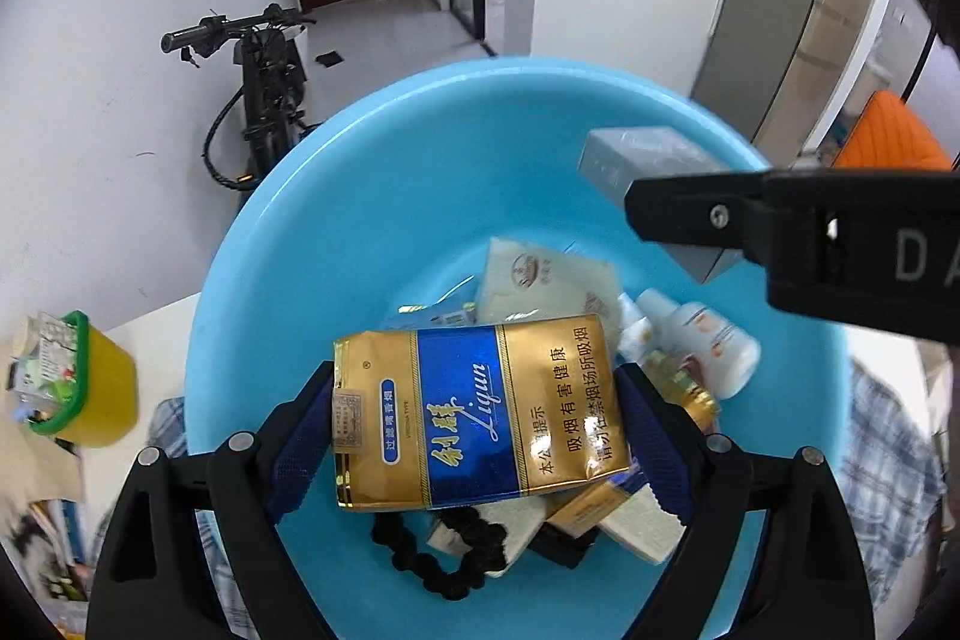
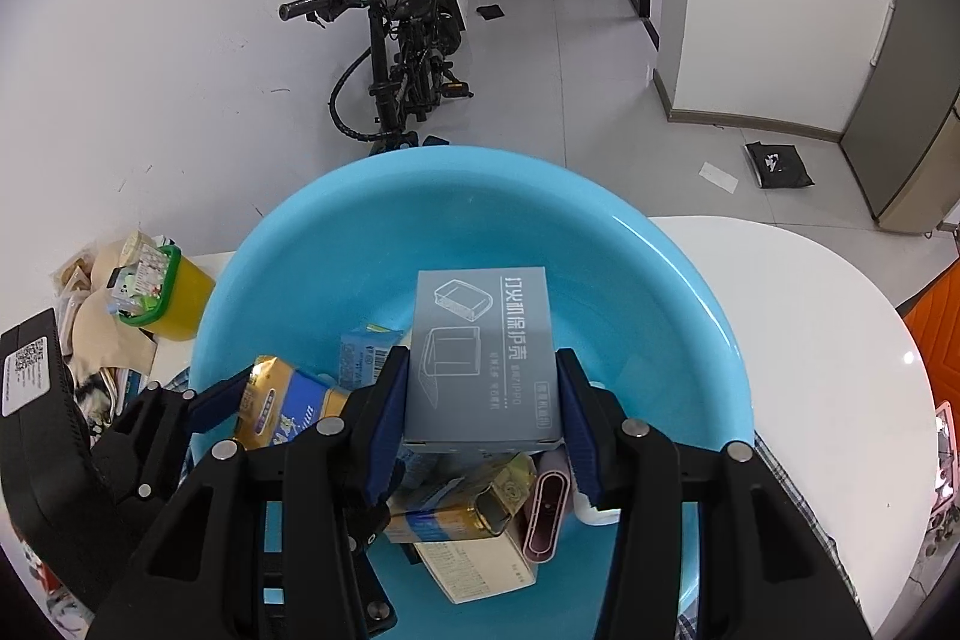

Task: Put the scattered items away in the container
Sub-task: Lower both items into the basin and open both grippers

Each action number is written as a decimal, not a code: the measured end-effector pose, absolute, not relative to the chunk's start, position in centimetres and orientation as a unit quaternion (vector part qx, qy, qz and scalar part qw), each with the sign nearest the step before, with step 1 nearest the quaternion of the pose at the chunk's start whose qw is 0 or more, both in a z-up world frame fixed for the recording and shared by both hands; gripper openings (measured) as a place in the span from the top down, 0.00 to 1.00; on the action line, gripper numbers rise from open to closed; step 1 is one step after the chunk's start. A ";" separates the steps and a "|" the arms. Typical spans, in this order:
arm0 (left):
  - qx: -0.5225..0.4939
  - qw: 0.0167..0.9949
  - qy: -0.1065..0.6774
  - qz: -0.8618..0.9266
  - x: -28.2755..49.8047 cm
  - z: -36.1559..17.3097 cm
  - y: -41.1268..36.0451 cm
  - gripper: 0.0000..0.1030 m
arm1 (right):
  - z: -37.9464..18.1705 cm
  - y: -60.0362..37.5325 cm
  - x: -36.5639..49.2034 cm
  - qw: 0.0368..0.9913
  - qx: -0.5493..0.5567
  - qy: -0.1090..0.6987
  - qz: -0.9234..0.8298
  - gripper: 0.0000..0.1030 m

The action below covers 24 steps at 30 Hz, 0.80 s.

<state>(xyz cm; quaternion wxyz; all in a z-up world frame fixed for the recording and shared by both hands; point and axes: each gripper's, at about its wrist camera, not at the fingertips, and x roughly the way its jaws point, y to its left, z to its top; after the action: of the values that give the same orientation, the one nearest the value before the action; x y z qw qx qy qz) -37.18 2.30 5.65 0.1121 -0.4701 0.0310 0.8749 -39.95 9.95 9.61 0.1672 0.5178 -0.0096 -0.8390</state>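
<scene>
A light blue basin point(image 1: 360, 190) point(image 2: 360, 232) fills both views and holds several small things: a white bottle point(image 1: 708, 340), a tissue pack point(image 1: 546, 280), a black hair tie point(image 1: 420, 562), a gold tin point(image 2: 474, 508). My left gripper point(image 1: 477, 430) hangs over the basin, its blue pads against both sides of a gold and blue cigarette pack point(image 1: 480, 412) point(image 2: 282, 412). My right gripper point(image 2: 483, 412) is shut on a grey box point(image 2: 483, 340) point(image 1: 636, 154), held above the basin's contents to the right of the left gripper.
The basin stands on a white table point(image 2: 780, 340) over a checked cloth point(image 1: 888, 448). A yellow bin with a green rim point(image 2: 174, 304) and a black device point(image 2: 36, 430) sit left of it. A folding bike point(image 2: 402, 58) leans against the wall behind.
</scene>
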 end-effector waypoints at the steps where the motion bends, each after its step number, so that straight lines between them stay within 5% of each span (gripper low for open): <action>1: -0.464 0.118 0.024 0.877 -37.4 5.8 2.2 0.12 | 9.8 10.0 -39.9 0.165 0.516 -0.007 -0.840 0.56; 12: -0.395 0.099 0.039 0.912 -35.8 6.9 1.1 0.11 | 11.0 11.5 -39.4 0.172 0.501 -0.018 -0.848 0.56; 14: -0.388 0.100 0.029 0.916 -35.5 7.3 0.8 0.00 | 11.0 11.4 -39.3 0.175 0.501 -0.019 -0.847 0.56; 24: -0.388 0.089 0.070 0.915 -35.4 8.3 0.3 0.00 | 10.5 10.3 -39.2 0.182 0.502 -0.016 -0.845 0.56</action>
<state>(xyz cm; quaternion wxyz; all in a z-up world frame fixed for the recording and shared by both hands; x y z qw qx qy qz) -35.37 0.28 8.33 0.0886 -0.3879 0.0701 0.9148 -39.20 10.33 10.49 0.1824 0.5018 -0.0163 -0.8454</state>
